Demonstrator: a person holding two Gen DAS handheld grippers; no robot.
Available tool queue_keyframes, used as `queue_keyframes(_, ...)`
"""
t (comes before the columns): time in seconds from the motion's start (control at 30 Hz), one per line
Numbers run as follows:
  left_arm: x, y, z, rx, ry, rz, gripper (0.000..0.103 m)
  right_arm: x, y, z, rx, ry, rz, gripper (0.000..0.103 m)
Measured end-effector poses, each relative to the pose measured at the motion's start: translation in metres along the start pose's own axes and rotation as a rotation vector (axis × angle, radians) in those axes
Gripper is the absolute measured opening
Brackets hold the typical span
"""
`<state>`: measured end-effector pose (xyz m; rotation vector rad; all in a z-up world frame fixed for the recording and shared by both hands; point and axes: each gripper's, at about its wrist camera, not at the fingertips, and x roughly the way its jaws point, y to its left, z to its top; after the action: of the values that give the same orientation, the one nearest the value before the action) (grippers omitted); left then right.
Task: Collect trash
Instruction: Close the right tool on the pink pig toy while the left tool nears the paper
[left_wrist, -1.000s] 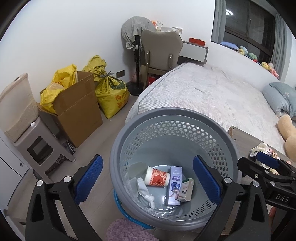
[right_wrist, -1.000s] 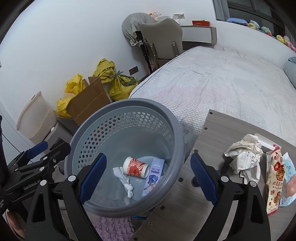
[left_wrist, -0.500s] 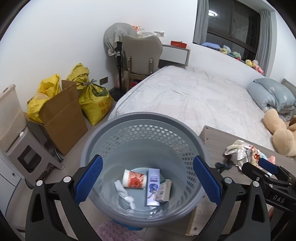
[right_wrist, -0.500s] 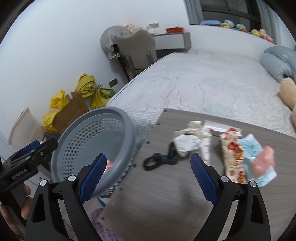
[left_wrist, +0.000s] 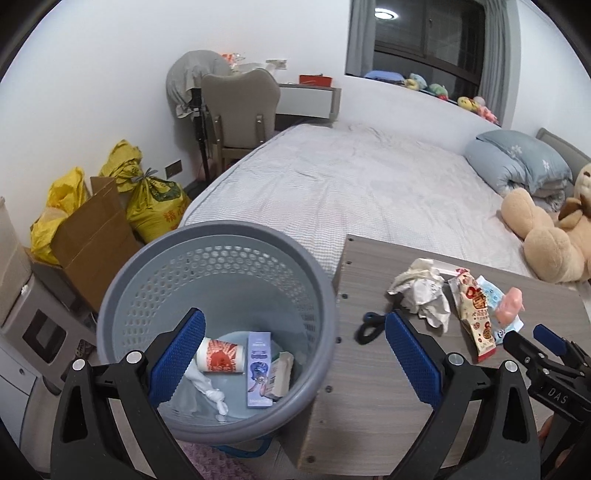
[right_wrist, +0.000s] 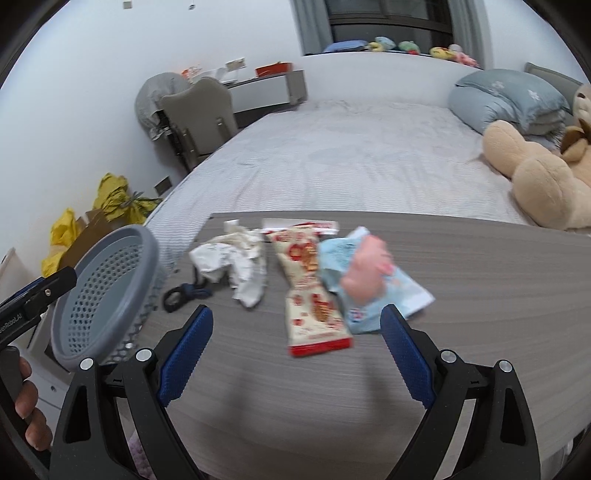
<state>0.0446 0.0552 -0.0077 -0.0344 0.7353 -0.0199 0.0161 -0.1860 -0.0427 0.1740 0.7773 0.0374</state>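
Note:
A grey perforated trash basket (left_wrist: 218, 236) stands left of a wooden table (left_wrist: 369, 387); it also shows in the right wrist view (right_wrist: 107, 280). Inside lie a red-and-white cup (left_wrist: 221, 360), a blue box (left_wrist: 258, 369) and a white tissue (left_wrist: 207, 387). On the table lie crumpled white paper (right_wrist: 236, 258), a red-and-white snack wrapper (right_wrist: 310, 295), a light blue packet (right_wrist: 369, 288) with a pink object (right_wrist: 364, 273) on it, and a dark hair tie (right_wrist: 184, 293). My left gripper (left_wrist: 295, 360) is open over the basket's right rim. My right gripper (right_wrist: 295, 356) is open above the table, just before the wrapper.
A bed (right_wrist: 351, 166) runs behind the table, with a plush bear (right_wrist: 535, 177) and blue pillow (right_wrist: 509, 99). A cardboard box (left_wrist: 92, 236), yellow bags (left_wrist: 155, 199) and a chair (left_wrist: 240, 107) stand by the left wall.
Both grippers have swung right, away from the basket. The right gripper now faces the trash on the table instead of the basket. Both stay open and empty.

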Motion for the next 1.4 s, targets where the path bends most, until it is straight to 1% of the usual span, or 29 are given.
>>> queue_keyframes(0.07, 0.003, -0.011, 0.000, 0.019, 0.005, -0.007, 0.096, -0.004, -0.015, -0.001, 0.016, -0.014, -0.022, 0.088)
queue_keyframes(0.17, 0.007, -0.027, 0.001, 0.036, 0.004, -0.024, 0.096, -0.013, -0.037, -0.004, 0.077, -0.067, -0.059, 0.088)
queue_keyframes(0.3, 0.011, -0.048, 0.001, 0.066, -0.009, -0.027, 0.097, -0.007, -0.053, 0.000, 0.103, -0.050, -0.070, 0.088)
queue_keyframes(0.53, 0.020, -0.068, 0.002, 0.083, 0.006, -0.038, 0.097, 0.011, -0.053, 0.008, 0.044, -0.035, -0.121, 0.088)
queue_keyframes(0.83, 0.031, -0.073, 0.001, 0.089, 0.029, -0.041, 0.097, 0.036, -0.047, 0.021, -0.017, -0.008, -0.133, 0.086)
queue_keyframes(0.87, 0.032, -0.073, 0.001, 0.090, 0.031, -0.042, 0.097, 0.038, -0.046, 0.022, -0.022, -0.007, -0.131, 0.085)
queue_keyframes(0.93, 0.033, -0.073, 0.000, 0.093, 0.037, -0.040, 0.097, 0.042, -0.044, 0.024, -0.029, -0.001, -0.128, 0.075)
queue_keyframes(1.0, 0.035, -0.074, -0.001, 0.097, 0.043, -0.037, 0.097, 0.047, -0.042, 0.025, -0.040, 0.014, -0.131, 0.070)
queue_keyframes(1.07, 0.037, -0.073, -0.002, 0.099, 0.048, -0.036, 0.097, 0.051, -0.040, 0.026, -0.047, 0.025, -0.130, 0.068)
queue_keyframes(1.13, 0.038, -0.072, -0.001, 0.099, 0.051, -0.037, 0.097, 0.054, -0.037, 0.026, -0.058, 0.033, -0.130, 0.063)
queue_keyframes(1.23, 0.039, -0.071, -0.002, 0.096, 0.056, -0.039, 0.097, 0.057, -0.035, 0.026, -0.069, 0.049, -0.128, 0.046)
queue_keyframes(1.3, 0.041, -0.071, -0.003, 0.098, 0.062, -0.040, 0.097, 0.058, -0.033, 0.026, -0.068, 0.054, -0.125, 0.040)
queue_keyframes(1.4, 0.043, -0.071, -0.004, 0.102, 0.072, -0.041, 0.097, 0.055, -0.034, 0.025, -0.053, 0.053, -0.104, 0.040)
